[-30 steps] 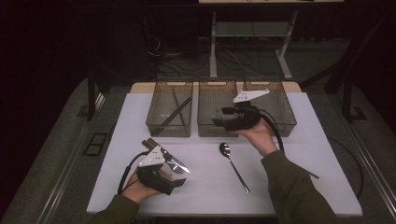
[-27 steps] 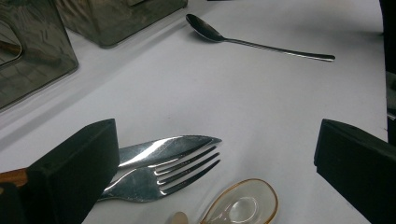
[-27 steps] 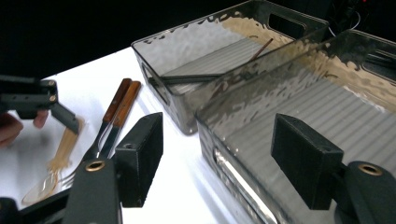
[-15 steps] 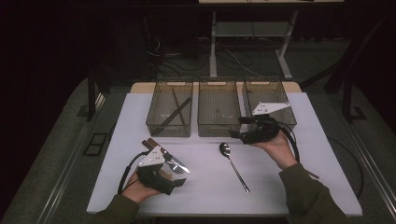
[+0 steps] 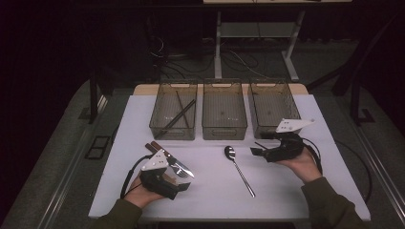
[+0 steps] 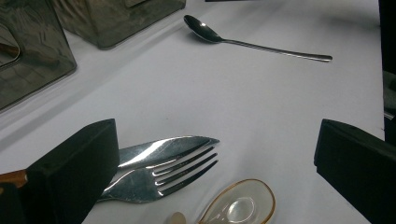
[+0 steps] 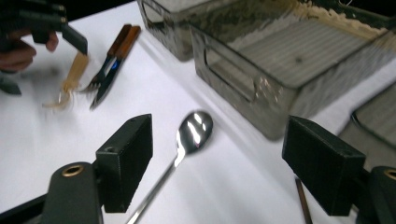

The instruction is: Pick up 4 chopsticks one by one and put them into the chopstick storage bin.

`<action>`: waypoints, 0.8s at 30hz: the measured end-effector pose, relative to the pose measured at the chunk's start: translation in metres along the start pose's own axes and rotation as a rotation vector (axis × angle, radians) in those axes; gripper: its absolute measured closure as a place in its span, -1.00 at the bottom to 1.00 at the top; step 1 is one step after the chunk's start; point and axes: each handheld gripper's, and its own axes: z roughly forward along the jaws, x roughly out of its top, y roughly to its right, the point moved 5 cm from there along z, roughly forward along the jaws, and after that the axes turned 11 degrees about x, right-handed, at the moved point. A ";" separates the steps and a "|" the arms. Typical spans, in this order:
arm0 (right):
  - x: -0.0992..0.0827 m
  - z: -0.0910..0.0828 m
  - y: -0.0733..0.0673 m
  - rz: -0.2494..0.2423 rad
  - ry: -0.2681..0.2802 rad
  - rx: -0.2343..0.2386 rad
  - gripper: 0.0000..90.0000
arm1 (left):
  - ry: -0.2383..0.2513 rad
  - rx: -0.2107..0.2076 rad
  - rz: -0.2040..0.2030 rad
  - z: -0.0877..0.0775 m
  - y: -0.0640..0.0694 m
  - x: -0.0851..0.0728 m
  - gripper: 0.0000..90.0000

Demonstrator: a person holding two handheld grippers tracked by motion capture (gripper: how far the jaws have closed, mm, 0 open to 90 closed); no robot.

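Observation:
A steel spoon (image 5: 236, 167) lies on the white table, bowl toward the bins. My right gripper (image 5: 258, 149) hovers low just right of it, pointing left. Its jaws have just been opening and stand open with nothing gripped; in the right gripper view (image 7: 224, 158) the spoon (image 7: 191, 133) lies on the table ahead, between them. My left gripper (image 5: 179, 176) rests open at the front left, over a fork (image 6: 159, 179), a knife (image 6: 159, 151) and a small clear gold-rimmed spoon (image 6: 240, 205). No pad touches any of them.
Three see-through bins stand in a row at the back: the left bin (image 5: 157, 129) holds dark chopsticks (image 5: 179, 114), then the middle bin (image 5: 224, 131) and the right bin (image 5: 267, 131). A thin dark stick (image 7: 301, 200) lies by my right jaw.
My right gripper has come away from above the bins, moving right and down to the table beside the spoon. The left gripper has stayed put.

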 end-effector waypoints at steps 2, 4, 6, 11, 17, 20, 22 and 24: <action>-0.006 -0.007 0.000 -0.003 0.006 -0.007 -0.46 | 0.000 0.000 -0.002 0.000 0.000 0.000 -1.00; -0.012 -0.015 0.002 0.008 0.017 -0.010 -0.46 | -0.002 0.000 -0.001 0.000 0.000 0.000 -1.00; -0.018 -0.023 0.004 0.020 0.018 -0.019 -0.46 | -0.003 -0.001 -0.001 0.000 0.000 0.000 -1.00; -0.036 -0.038 0.011 0.043 -0.004 -0.045 -0.46 | 0.000 0.001 -0.001 0.000 0.000 0.000 -1.00; -0.059 -0.054 0.019 0.074 -0.049 -0.080 -0.45 | 0.000 0.002 0.000 0.000 0.000 0.000 -1.00; -0.069 -0.062 0.024 0.096 -0.065 -0.096 -0.41 | 0.002 0.004 0.003 0.000 0.000 0.000 -1.00; -0.077 -0.069 0.027 0.104 -0.083 -0.105 -0.34 | 0.003 0.004 0.003 0.000 0.000 0.000 -1.00; -0.083 -0.074 0.029 0.118 -0.090 -0.106 -0.29 | 0.001 0.004 -0.001 0.000 0.000 0.000 -1.00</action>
